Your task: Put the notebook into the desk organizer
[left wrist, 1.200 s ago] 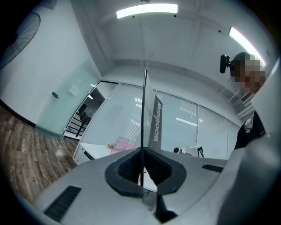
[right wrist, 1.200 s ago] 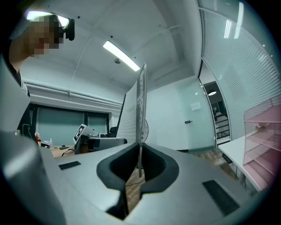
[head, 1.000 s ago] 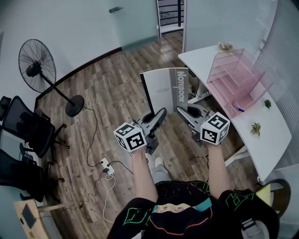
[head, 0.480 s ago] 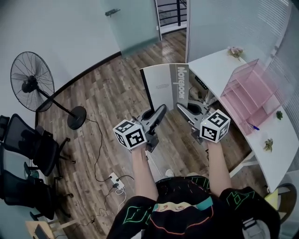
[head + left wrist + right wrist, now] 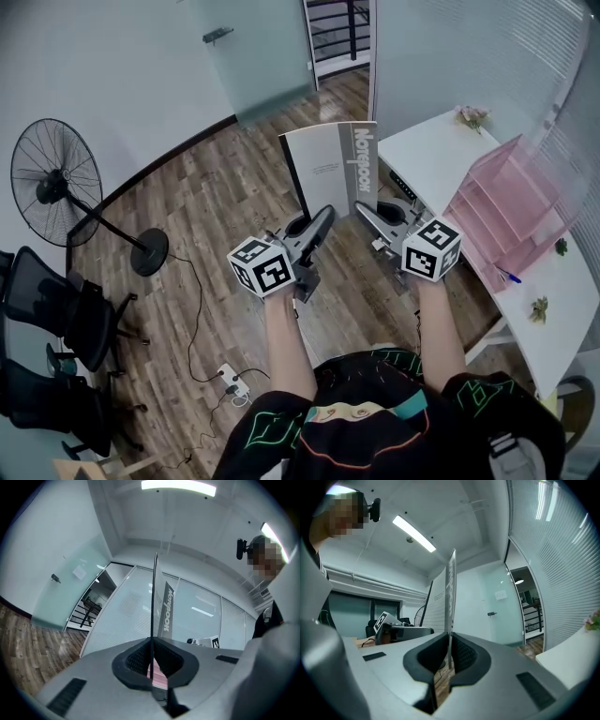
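A grey notebook (image 5: pixel 333 169) with a dark spine strip stands upright in the air, held by its lower edge from both sides. My left gripper (image 5: pixel 325 219) is shut on its lower left part and my right gripper (image 5: pixel 362 214) is shut on its lower right part. In the left gripper view the notebook (image 5: pixel 155 603) shows edge-on, pinched in my left gripper (image 5: pixel 152 660). The right gripper view shows the same thin edge of the notebook (image 5: pixel 451 597), clamped in my right gripper (image 5: pixel 449 656). The pink clear desk organizer (image 5: pixel 511 202) stands on the white desk (image 5: pixel 431 155), to the right of the notebook.
On the desk are dried flowers (image 5: pixel 472 115), a blue pen (image 5: pixel 506 275) and a small plant (image 5: pixel 539 307). A standing fan (image 5: pixel 56 187), black office chairs (image 5: pixel 47 309) and a power strip (image 5: pixel 230 380) with cables are on the wood floor at left.
Both grippers still hold the notebook upright, now slightly higher in the head view. The view has shifted: the desk and organizer lie farther right and lower, the fan farther left.
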A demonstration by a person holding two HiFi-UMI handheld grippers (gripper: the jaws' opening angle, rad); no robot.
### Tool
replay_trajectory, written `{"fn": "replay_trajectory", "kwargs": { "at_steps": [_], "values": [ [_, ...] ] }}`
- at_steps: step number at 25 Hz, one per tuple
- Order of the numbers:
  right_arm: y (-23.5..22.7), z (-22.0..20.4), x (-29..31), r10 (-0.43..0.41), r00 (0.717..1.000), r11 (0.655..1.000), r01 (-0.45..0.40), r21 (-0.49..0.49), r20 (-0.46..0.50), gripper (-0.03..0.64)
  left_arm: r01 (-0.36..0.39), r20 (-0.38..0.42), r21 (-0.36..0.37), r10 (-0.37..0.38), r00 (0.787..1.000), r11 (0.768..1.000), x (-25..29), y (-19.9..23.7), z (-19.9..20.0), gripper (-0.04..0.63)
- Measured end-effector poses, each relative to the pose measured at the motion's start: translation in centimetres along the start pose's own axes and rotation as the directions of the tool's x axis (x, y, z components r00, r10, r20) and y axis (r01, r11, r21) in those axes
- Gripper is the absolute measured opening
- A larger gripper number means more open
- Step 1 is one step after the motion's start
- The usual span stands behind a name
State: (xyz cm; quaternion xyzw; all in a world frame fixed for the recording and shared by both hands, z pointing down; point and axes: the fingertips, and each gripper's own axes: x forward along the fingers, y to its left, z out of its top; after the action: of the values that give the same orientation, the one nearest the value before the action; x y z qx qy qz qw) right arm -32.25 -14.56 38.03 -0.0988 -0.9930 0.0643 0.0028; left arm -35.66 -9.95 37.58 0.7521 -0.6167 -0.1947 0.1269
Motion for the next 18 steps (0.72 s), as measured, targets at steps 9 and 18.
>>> {"fn": "replay_trajectory", "kwargs": {
  "at_steps": [9,18],
  "values": [
    [-3.7,0.1,0.3,-0.033,0.999,0.999,0.033,0.006,0.005,0.018,0.015,-0.003,-0.007,-0.015,1.000,1.000,3.3,2.1,0.0,0.014],
    [-8.7,0.0,-5.3,-0.186,0.982,0.982,0.185,0.032,0.037,0.018,0.124,-0.079,-0.017,-0.125,0.989,0.992,10.2,0.4,-2.7,0.014]
  ]
}}
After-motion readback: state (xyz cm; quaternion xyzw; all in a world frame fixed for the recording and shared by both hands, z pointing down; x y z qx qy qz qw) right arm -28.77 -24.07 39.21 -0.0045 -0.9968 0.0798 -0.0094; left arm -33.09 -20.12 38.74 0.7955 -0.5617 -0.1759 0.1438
